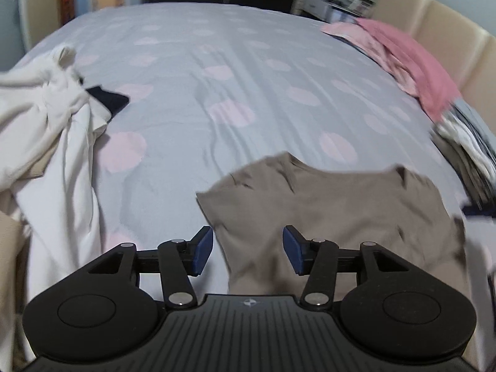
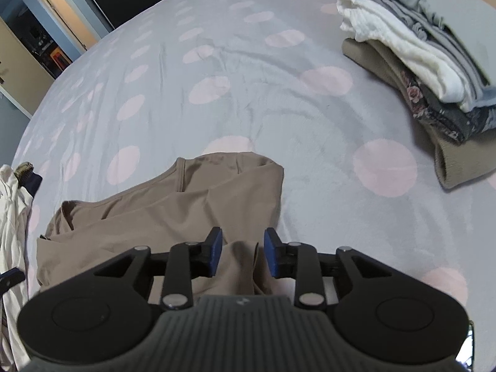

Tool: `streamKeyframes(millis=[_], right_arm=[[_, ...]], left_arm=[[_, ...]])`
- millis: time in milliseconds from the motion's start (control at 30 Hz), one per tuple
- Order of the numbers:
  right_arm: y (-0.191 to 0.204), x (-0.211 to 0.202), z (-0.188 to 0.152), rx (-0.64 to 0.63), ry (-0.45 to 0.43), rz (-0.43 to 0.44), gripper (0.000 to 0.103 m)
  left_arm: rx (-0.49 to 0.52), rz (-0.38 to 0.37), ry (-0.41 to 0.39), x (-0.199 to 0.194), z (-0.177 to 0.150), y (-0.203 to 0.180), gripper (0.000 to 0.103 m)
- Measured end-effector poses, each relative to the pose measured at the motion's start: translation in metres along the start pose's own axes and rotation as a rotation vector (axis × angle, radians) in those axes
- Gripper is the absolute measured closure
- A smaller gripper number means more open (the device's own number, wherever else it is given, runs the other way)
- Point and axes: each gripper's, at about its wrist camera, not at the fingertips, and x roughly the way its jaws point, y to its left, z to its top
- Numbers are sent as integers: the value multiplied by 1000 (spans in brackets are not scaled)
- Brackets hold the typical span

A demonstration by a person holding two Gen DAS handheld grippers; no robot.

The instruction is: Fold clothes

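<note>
Tan top [image 2: 173, 204] lies crumpled on the near part of the bed [image 1: 235, 62], between a white heap [image 1: 46, 130] on the left and a folded stack [image 2: 427, 62] on the right. Left gripper [image 1: 248, 251] stands about half open over the top's edge, its pads clear of the cloth. Right gripper [image 2: 242, 252] is part open with a fold of the top between its pads, which do not press it.
</note>
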Motion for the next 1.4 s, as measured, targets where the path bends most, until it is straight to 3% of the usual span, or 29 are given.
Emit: streamKeyframes(millis=[167,200,233,267,300,333,367,467,667,767,800,867,1133,1200,1333,1400], right_arm=[[-5,9,1,22,19,3,68],[-6,11,1,26,24,3,68],[-8,13,1,34,34,11,68],[-8,16,0,41,45,24,68],[-9,19,-1,47,57,37,72],[-8,20,-2,48,60,47,90],[-6,19,-2,38,57,48,100],[-3,12,1,10,14,40,101],[-6,13,14,42,-46,12,100],[-5,16,15,63,-59,6,87],[-4,15,15,54,-70,2,73],[-5,11,14,38,-86,-5,70],[-10,5,-9,28,-18,67,70],[-7,7,-17,-1,-3,74,70],[-3,15,-29,-33,24,71,69],[0,16,-33,-60,3,57,70]], left_arm=[[-91,-10,20,32,12,4,60],[-92,-13,25,37,13,4,69],[-84,-11,31,40,13,2,86],[-75,-8,37,43,13,1,97],[-68,-2,41,44,12,0,102],[-61,1,28,43,11,0,102],[-52,4,8,39,10,-1,102],[-50,27,-60,27,9,3,102],[-109,57,-90,30,17,16,102],[-121,50,-73,36,18,14,100],[-127,49,-74,35,17,14,97],[-124,50,-83,30,15,14,85],[-16,56,-92,-9,-10,12,79],[29,47,-88,-17,-21,8,75],[170,34,-51,-26,-47,-6,57],[227,43,-30,-23,-57,-16,57]])
